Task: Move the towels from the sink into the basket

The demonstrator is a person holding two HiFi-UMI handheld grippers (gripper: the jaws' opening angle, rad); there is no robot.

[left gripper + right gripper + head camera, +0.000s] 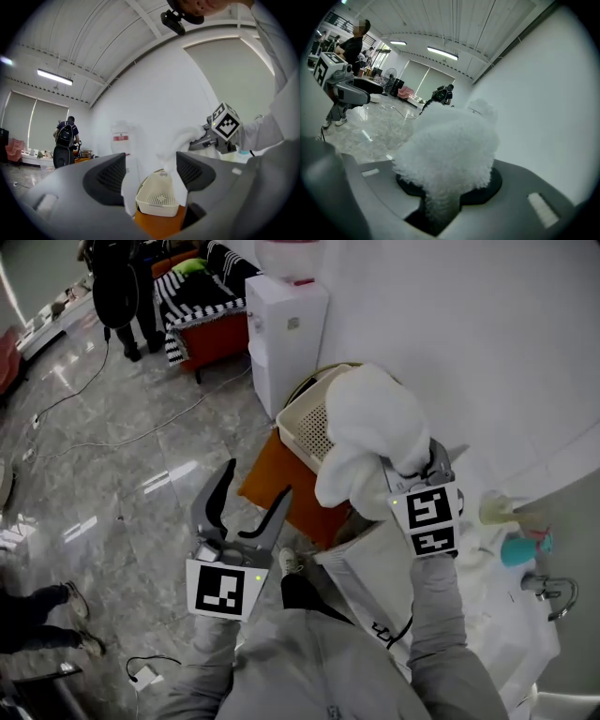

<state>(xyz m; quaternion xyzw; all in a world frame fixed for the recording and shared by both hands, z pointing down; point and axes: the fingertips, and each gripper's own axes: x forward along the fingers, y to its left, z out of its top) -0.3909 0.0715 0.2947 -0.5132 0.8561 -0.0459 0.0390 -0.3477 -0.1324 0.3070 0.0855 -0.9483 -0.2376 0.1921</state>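
Observation:
A fluffy white towel (pixel 370 442) hangs bunched from my right gripper (pixel 405 472), which is shut on it just over the near right side of the cream perforated basket (pixel 307 425). In the right gripper view the towel (pixel 447 154) fills the space between the jaws and hides the basket. My left gripper (pixel 250 491) is open and holds nothing, lower left of the basket, above the floor. The left gripper view looks past its open jaws at the basket (pixel 157 199) and the hanging towel (pixel 180 150). The sink itself is out of view.
The basket rests on an orange stand (pixel 281 488) beside a white water dispenser (pixel 286 329) against the white wall. A tap (pixel 548 592), a teal object (pixel 520 547) and a pale cup (pixel 495 509) sit at the right. People stand on the glossy marble floor (pixel 112 474).

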